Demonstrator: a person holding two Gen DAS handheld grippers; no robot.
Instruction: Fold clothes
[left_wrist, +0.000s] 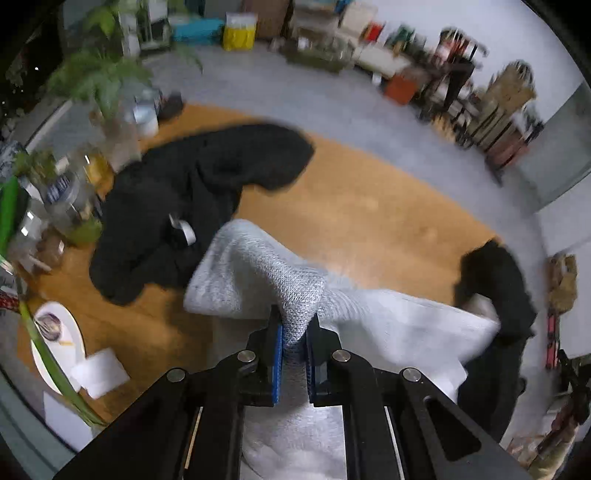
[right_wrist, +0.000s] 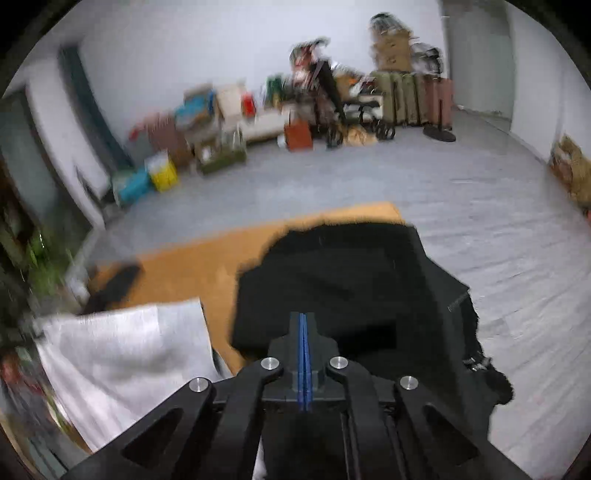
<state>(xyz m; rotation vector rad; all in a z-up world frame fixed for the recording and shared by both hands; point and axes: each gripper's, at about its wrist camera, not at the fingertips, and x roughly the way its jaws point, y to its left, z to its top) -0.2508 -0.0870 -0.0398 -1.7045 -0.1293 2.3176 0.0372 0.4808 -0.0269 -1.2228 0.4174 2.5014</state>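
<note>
A light grey knit garment (left_wrist: 258, 266) lies across the wooden table (left_wrist: 369, 206). My left gripper (left_wrist: 294, 332) is shut on a bunched fold of it and holds it lifted. The garment also shows in the right wrist view (right_wrist: 125, 343) at the lower left. A black garment (left_wrist: 207, 192) lies crumpled behind it on the table. Another black garment (right_wrist: 351, 280) drapes over the table's right end. My right gripper (right_wrist: 303, 332) is shut, its blue pads pressed together, right over this black cloth; whether it pinches the cloth is hidden.
Jars, bottles and plants (left_wrist: 74, 184) crowd the table's left edge. A white plate (left_wrist: 55, 332) and a paper napkin (left_wrist: 99, 373) lie at the near left. Boxes, bags and suitcases (right_wrist: 406, 96) line the far wall across the grey floor (right_wrist: 480, 221).
</note>
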